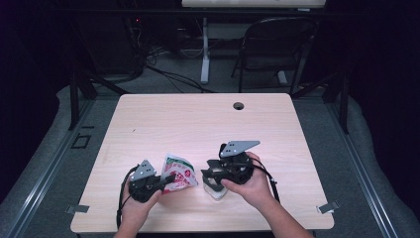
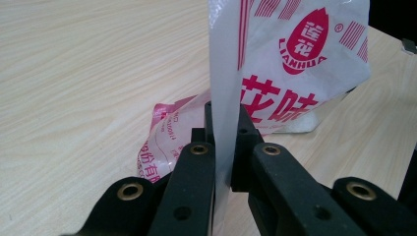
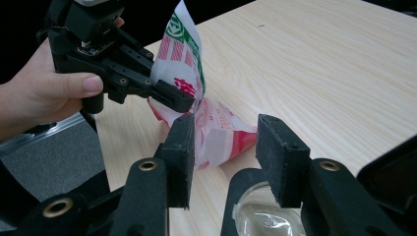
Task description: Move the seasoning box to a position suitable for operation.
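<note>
Bag pinned on my left, open jaws waiting just to its right.

My left gripper pinches the red-and-white printed plastic seasoning bag, upright off the pale wooden table; my right gripper, jaws spread, sits just beside the bag's lower corner.

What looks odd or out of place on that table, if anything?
The red-and-white packet is the odd thing: it is crumpled, with one end lying on the table and its flat edge pulled upright, pinched between the left gripper jaws. The right gripper is open close to it. No spill shows.
</note>
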A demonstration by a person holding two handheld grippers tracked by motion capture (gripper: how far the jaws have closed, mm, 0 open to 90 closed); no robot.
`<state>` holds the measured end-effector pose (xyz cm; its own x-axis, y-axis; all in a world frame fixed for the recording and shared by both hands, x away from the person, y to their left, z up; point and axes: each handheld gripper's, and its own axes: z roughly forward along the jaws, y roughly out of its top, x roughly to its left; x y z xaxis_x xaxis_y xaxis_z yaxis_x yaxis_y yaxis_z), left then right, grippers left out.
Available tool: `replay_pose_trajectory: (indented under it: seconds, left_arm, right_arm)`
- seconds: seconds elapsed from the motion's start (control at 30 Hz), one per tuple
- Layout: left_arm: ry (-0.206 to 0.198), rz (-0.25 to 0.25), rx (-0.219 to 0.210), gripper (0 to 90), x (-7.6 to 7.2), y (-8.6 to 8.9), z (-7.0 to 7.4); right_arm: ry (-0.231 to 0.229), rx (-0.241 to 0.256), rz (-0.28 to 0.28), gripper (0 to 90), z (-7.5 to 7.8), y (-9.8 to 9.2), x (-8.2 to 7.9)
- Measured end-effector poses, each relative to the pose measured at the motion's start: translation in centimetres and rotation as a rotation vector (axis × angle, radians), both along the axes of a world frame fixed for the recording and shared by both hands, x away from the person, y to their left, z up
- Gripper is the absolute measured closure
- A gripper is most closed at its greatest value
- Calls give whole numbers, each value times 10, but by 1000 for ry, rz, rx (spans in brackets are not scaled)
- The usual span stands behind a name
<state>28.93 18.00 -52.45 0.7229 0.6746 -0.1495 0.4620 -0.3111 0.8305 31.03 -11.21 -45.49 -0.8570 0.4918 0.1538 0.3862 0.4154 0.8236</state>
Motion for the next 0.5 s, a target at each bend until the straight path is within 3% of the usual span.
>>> replay_pose_trajectory:
  seconds: [0.5]
  left_arm:
    - [4,-14,11,900,-1,-4,-1]
  right_arm:
    - [36,-36,37,610,-13,21,5]
